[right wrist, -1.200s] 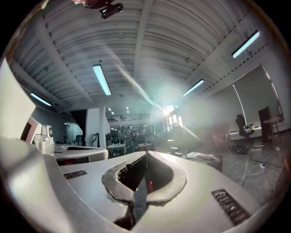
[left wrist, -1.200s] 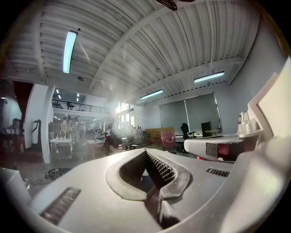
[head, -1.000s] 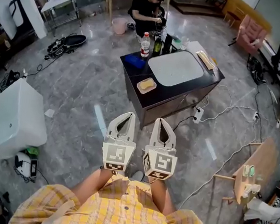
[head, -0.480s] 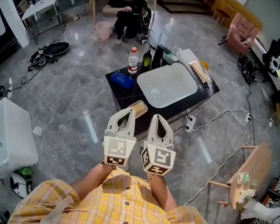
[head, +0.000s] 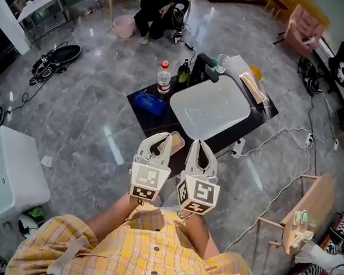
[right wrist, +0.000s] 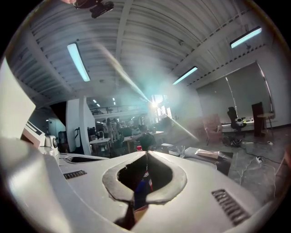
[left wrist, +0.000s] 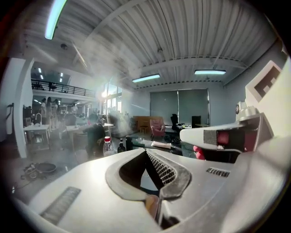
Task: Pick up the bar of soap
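While we hold both tools out in front of us, the job has not really begun: the bar of soap (head: 176, 142) lies untouched in its pale dish (head: 182, 138), just off the near-left corner of the white basin (head: 209, 110), on the dark table (head: 267, 106) that carries the basin. From the head view the soap peeks out between our two tool tips, but nothing there shows contact, and we judge that we are short of it.

The left gripper (head: 163, 139) sits on the near side of the basin, and its own view shows the jaws (left wrist: 146, 151) pressed together at the tips with nothing between them. The right gripper (head: 197, 145) rides just beside it, also near of the basin, and its own camera shows the jaws (right wrist: 146, 154) meeting at the tips, empty too; through the loop behind the tips we only glimpse the blue thing (head: 149, 103) to the left of the basin.

On the far-left side of the basin we have a red-capped bottle (head: 164, 77) and a dark bottle (head: 183, 72).

So, by our reckoning: nothing done yet. What is left is to close in on the dish, spread one pair of jaws, pinch the bar and lift it clear
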A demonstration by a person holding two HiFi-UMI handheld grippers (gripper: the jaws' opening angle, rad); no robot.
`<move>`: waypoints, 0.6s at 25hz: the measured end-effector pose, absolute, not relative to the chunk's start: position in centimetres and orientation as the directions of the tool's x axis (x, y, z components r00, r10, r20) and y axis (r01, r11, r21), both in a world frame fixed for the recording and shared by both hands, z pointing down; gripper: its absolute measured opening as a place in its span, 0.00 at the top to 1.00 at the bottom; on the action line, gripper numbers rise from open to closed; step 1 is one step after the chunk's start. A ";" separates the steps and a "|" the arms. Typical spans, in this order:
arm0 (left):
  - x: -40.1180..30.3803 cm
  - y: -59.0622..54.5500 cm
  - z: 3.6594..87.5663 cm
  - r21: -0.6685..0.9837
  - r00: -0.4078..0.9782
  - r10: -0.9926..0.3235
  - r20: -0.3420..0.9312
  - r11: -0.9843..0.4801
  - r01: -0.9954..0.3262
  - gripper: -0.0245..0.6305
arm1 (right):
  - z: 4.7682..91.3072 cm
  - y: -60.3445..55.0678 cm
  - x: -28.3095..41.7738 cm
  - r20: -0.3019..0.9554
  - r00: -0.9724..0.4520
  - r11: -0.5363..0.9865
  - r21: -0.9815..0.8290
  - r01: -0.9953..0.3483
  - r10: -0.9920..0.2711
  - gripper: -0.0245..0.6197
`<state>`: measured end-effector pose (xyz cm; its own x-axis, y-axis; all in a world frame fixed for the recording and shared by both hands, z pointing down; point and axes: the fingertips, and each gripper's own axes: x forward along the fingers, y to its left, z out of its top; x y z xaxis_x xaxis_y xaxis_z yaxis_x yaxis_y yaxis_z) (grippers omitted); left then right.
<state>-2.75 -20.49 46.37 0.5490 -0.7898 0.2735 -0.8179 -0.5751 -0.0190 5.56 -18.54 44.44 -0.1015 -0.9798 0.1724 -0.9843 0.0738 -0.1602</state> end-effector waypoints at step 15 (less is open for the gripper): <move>0.9 -24.5 58.0 -0.011 0.541 -0.606 0.583 -0.672 -0.740 0.95 | 47.9 -24.6 8.7 0.229 -0.140 0.093 -0.205 -0.974 -0.963 0.93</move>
